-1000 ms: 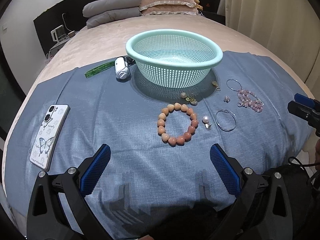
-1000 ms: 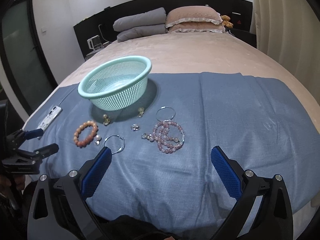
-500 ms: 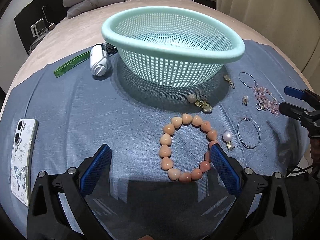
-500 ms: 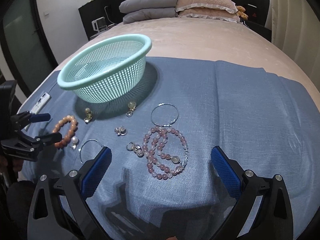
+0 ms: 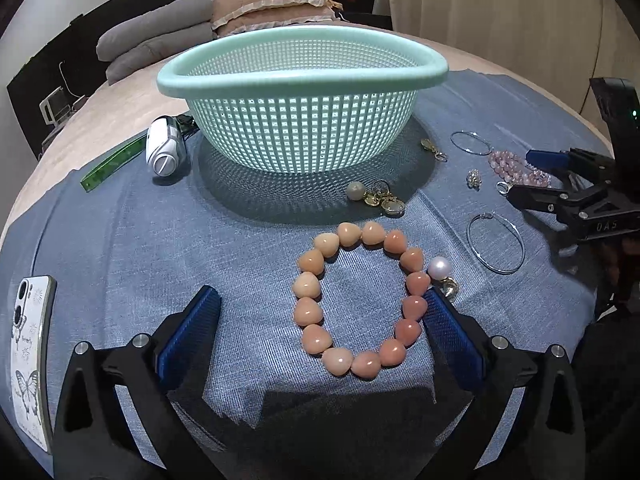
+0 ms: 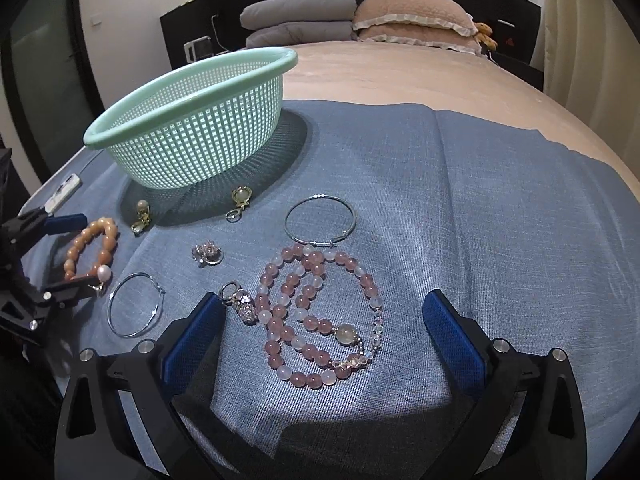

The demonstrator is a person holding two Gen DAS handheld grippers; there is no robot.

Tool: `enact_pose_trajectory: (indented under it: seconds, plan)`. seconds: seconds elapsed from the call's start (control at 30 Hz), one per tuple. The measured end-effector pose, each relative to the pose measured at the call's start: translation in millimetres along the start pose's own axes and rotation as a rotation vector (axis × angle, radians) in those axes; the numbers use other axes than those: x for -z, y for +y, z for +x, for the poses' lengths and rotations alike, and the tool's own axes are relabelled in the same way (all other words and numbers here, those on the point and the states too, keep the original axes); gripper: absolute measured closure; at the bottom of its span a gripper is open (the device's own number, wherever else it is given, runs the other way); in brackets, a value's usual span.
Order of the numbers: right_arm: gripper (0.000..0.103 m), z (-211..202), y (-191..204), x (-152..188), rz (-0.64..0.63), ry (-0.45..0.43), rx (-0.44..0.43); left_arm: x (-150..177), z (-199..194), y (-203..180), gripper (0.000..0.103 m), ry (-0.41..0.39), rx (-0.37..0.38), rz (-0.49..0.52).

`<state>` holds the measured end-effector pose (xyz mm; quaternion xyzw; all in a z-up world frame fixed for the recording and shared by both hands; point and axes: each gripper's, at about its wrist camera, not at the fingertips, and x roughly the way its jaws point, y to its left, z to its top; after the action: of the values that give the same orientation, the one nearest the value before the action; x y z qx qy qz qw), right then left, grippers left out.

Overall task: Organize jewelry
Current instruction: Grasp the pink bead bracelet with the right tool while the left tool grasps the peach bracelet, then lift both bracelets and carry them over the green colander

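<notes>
A: L gripper [image 5: 320,316], status?
B: Fingers spread wide, holding nothing. Low over the blue cloth [image 5: 120,240]. Peach bead bracelet [image 5: 358,300] lies flat between the pads, nearer the right-hand pad [image 5: 450,340], which sits at or against its beads; contact can't be confirmed. Other pad well apart from it.

A: Just past that?
B: Pearl earring [image 5: 440,270] touching the bracelet's outer edge, just ahead of the right-hand pad. Thin silver hoop [image 5: 496,242] further out on that side. Ahead of the bracelet, gold charms w/ a pale bead [image 5: 376,196].

A: Further on?
B: Green mesh basket [image 5: 300,76] straight ahead, upright; what the view shows of its inside is bare. Beside it, off the L pad's side: white gadget [image 5: 164,152], green ruler [image 5: 112,164]. Phone [image 5: 30,360] at near edge, far out on that side.

A: R gripper [image 6: 320,340]?
B: Also spread wide, holding nothing. Pink bead strand [image 6: 316,316], looped, lies between its pads, closer to the left-hand one. Small crystal charm [image 6: 240,304] at that pad's tip.

A: Beyond the strand?
B: Silver bangle [image 6: 320,220] just ahead, touching or nearly. Crystal ring [image 6: 207,253] ahead to the left-hand side, second hoop [image 6: 136,304] out wide of it. Gold pendant [image 6: 239,200] by the basket's base. Past the cloth: bed [image 6: 400,76], pillows [image 6: 412,20] at far end.
</notes>
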<state>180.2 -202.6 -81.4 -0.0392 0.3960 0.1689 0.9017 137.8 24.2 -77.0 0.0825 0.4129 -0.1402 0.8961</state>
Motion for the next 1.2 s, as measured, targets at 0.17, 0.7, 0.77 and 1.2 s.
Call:
enact_pose_trajectory:
  seconds: [0.17,0.7,0.77,1.2]
  plan:
    - [0.047,-10,-4,3,0.005,-0.035,0.030,1,-6,0,0.017,-0.015,-0.015,0.002]
    - [0.091,-30,-3,4,0.037,0.026,-0.053,-2,-25,17,0.081,0.031,0.053,-0.117]
    - [0.092,-38,-1,2,0.038,0.019,-0.049,-1,-29,15,0.081,0.046,0.045,-0.116]
    - [0.092,-88,11,-26,0.010,-0.066,-0.051,-8,-54,16,0.102,0.054,0.003,-0.115]
